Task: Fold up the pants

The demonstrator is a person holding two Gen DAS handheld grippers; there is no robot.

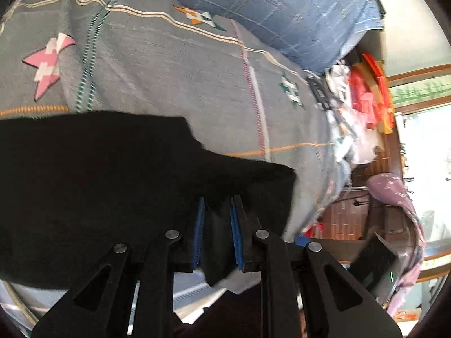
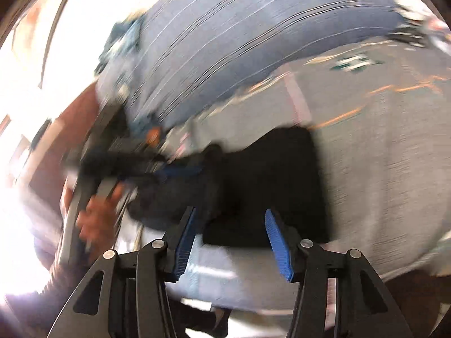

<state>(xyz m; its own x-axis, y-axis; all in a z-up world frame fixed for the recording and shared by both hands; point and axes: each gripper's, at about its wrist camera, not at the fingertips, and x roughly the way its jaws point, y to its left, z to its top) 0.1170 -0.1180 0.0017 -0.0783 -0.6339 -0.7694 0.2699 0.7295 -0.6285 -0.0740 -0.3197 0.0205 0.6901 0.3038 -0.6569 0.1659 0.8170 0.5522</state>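
The black pants (image 1: 98,183) lie bunched on a grey patterned blanket (image 1: 169,79), filling the lower left of the left wrist view. My left gripper (image 1: 217,205) is shut on a fold of the pants, with black cloth pinched between its blue pads (image 1: 236,233). The right wrist view is blurred; there the pants (image 2: 267,174) form a dark rectangle on the blanket (image 2: 380,155). My right gripper (image 2: 230,211) stands open just above their near edge, its pads apart and touching nothing. A hand (image 2: 95,219) holding the left gripper shows at the left.
A blue plaid quilt (image 1: 282,8) lies folded behind the blanket. Beyond the bed's right edge are red boxes (image 1: 369,90), plastic bags, a purple cloth (image 1: 394,191) and a brick-patterned floor (image 1: 349,219). Bright windows glare in both views.
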